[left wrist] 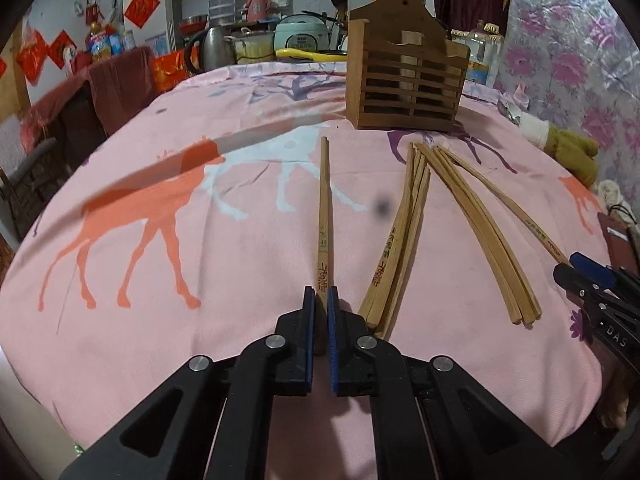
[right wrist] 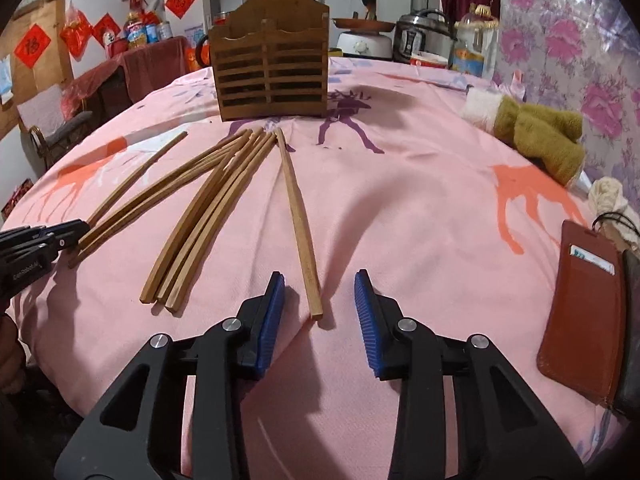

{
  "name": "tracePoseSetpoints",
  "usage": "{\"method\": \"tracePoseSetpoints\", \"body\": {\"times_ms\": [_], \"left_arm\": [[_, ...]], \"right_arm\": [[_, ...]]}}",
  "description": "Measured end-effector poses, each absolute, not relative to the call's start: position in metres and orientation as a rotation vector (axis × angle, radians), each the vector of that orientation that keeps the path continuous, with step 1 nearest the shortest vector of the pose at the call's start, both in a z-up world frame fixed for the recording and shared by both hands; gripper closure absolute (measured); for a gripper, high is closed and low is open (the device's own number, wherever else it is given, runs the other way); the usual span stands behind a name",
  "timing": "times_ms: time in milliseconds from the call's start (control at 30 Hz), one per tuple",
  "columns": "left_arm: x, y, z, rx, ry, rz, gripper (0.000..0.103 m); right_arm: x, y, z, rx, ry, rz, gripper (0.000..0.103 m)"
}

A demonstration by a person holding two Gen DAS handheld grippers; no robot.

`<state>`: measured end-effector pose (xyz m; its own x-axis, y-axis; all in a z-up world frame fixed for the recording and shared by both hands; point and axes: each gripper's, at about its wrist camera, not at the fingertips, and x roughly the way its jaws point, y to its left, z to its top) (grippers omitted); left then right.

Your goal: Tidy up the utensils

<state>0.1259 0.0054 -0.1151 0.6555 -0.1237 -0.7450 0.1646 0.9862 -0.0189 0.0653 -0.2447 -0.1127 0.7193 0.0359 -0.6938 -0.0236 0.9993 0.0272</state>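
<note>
left gripper (left wrist: pixel 321 300): I've got the blue pads clamped on the thick end of one chopstick (left wrist: pixel 324 216). It lies straight ahead along the cloth, tip toward the holder, apart from the rest.
right gripper (right wrist: pixel 320 292): jaws apart, straddling the butt end of a single chopstick (right wrist: pixel 298 216). Pads not touching it, so nothing held on this side.
near piles: left wrist view shows one bundle (left wrist: pixel 400 240) just right of my held stick and a curved bundle (left wrist: pixel 480 220) further right. Both lie loose on the pink tablecloth (left wrist: pixel 200 340), tips fanned toward the holder.
clutter: brown wallet (right wrist: pixel 580 304) at the right edge, plush toy (right wrist: pixel 536 136) beyond it. Both well clear of the sticks.
target: wooden utensil holder (right wrist: pixel 272 68), slatted, upright at the far side of the table. No chopsticks visible in it.
risk 1: I'm gripping at the very end. On lift I expect the long stick to droop or pivot in the pads, and the tip could hit the holder's front slats instead of dropping in.
risk 2: the right-hand stick sits off-centre between the pads, nearer the left one. Closing could roll it out.
risk 3: the cloth is soft and wrinkled. Dragging a stick could bunch it and scatter the piles.
risk 4: the two grippers are near each other and could collide if I move both.
</note>
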Motion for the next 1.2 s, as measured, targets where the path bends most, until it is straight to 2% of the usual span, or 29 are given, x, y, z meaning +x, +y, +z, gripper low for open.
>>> {"method": "tracePoseSetpoints", "body": {"times_ms": [67, 100, 367, 667, 800, 867, 900, 1033, 1200], "left_arm": [[0.126, 0.007, -0.116, 0.04, 0.842, -0.16, 0.095], [0.126, 0.007, -0.115, 0.037, 0.843, -0.161, 0.095], [0.117, 0.007, -0.092, 0.009, 0.816, -0.187, 0.097], [0.124, 0.0, -0.02, 0.013, 0.708, -0.223, 0.097], [0.13, 0.002, 0.004, -0.013, 0.678, -0.242, 0.097], [0.129, 0.003, 0.009, -0.021, 0.664, -0.24, 0.097], [0.13, 0.004, 0.01, -0.027, 0.663, -0.239, 0.097], [0.134, 0.003, 0.006, -0.038, 0.684, -0.236, 0.097], [0.132, 0.004, 0.005, -0.044, 0.68, -0.234, 0.097]], "right_arm": [[0.064, -0.245, -0.112, 0.018, 0.766, 0.038, 0.09], [0.062, -0.244, -0.111, 0.016, 0.759, 0.04, 0.092], [0.047, -0.252, -0.089, 0.048, 0.654, 0.005, 0.094], [0.05, -0.26, -0.026, 0.049, 0.509, 0.016, 0.096], [0.059, -0.257, -0.026, 0.04, 0.549, 0.103, 0.088], [0.056, -0.252, -0.042, 0.011, 0.573, 0.119, 0.067], [0.055, -0.25, -0.052, -0.002, 0.593, 0.118, 0.065], [0.056, -0.252, -0.094, -0.014, 0.707, 0.089, 0.064], [0.058, -0.262, -0.106, 0.032, 0.778, 0.081, 0.065]]}}
